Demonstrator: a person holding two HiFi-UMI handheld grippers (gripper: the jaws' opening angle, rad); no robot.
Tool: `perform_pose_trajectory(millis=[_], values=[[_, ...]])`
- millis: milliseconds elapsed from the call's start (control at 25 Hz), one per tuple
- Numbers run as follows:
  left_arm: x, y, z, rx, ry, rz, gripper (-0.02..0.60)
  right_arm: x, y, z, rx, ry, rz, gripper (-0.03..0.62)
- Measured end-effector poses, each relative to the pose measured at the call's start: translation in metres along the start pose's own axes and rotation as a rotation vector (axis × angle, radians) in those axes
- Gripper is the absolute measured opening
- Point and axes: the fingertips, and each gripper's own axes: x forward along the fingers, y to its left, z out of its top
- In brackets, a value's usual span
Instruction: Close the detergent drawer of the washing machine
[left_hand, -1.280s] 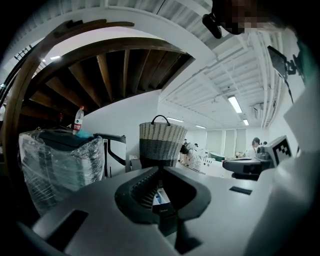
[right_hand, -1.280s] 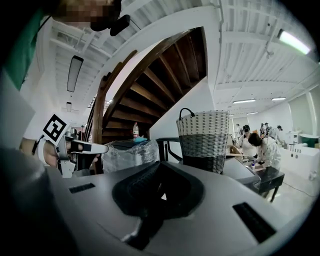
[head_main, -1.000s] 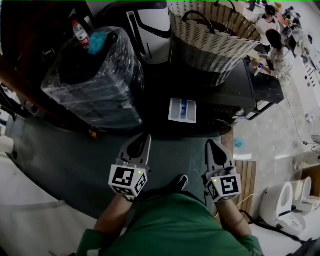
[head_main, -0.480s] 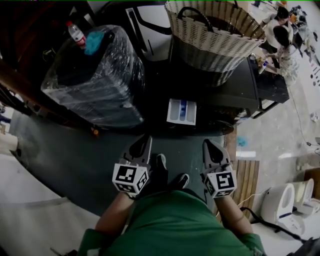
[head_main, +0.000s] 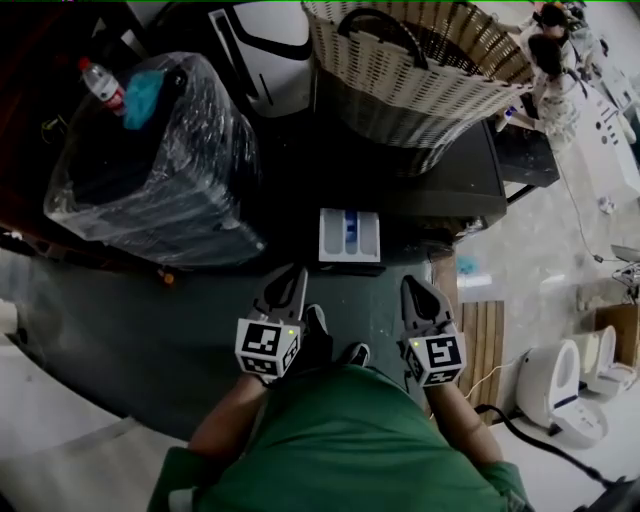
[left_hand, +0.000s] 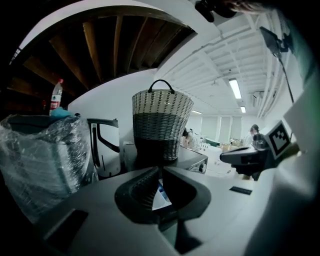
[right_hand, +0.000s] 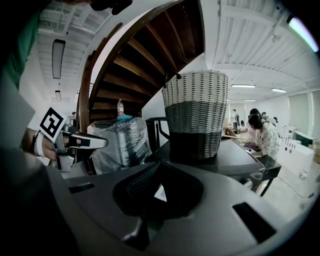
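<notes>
The white detergent drawer (head_main: 350, 235) with blue inserts stands pulled out from the front of the dark washing machine (head_main: 455, 185). My left gripper (head_main: 290, 280) is shut and empty, just below the drawer's left corner and apart from it. My right gripper (head_main: 412, 290) is also shut and empty, below and to the right of the drawer. In the left gripper view the jaws (left_hand: 160, 172) meet at their tips, and a sliver of the drawer (left_hand: 160, 196) shows behind them. In the right gripper view the jaws (right_hand: 159, 167) are closed the same way.
A woven basket (head_main: 420, 60) stands on the machine's top. A plastic-wrapped black box (head_main: 150, 170) with a bottle (head_main: 103, 85) on it is at the left, and a white appliance (head_main: 260, 40) behind. Wooden slats (head_main: 490, 340) lie at the right. A person (head_main: 555, 70) sits far right.
Both grippers and my body have come closer to the machine. The drawer now lies just ahead of the left jaws. It is still pulled out, and both grippers stay shut.
</notes>
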Motion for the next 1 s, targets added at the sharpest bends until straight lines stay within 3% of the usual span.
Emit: perform_pose_trajectory(millis=[280,480,720,1000], values=[[0.047,-0.016,-0.035,0.014,0.114,-0.235,0.041,0.049,-0.003,0.035,-0.044,0.002,-0.083,0.015],[0.066,-0.031,-0.078,0.023,0.226,-0.346,0.042,0.067,0.002,0.023,-0.058,0.053,-0.087,0.015],[0.088,-0.041,-0.121,0.041,0.349,-0.384,0.042,0.088,-0.002,-0.02,-0.005,0.137,-0.04,0.015],[0.112,-0.064,-0.167,-0.012,0.459,-0.36,0.043,0.098,-0.026,-0.041,0.034,0.171,0.019,0.015]])
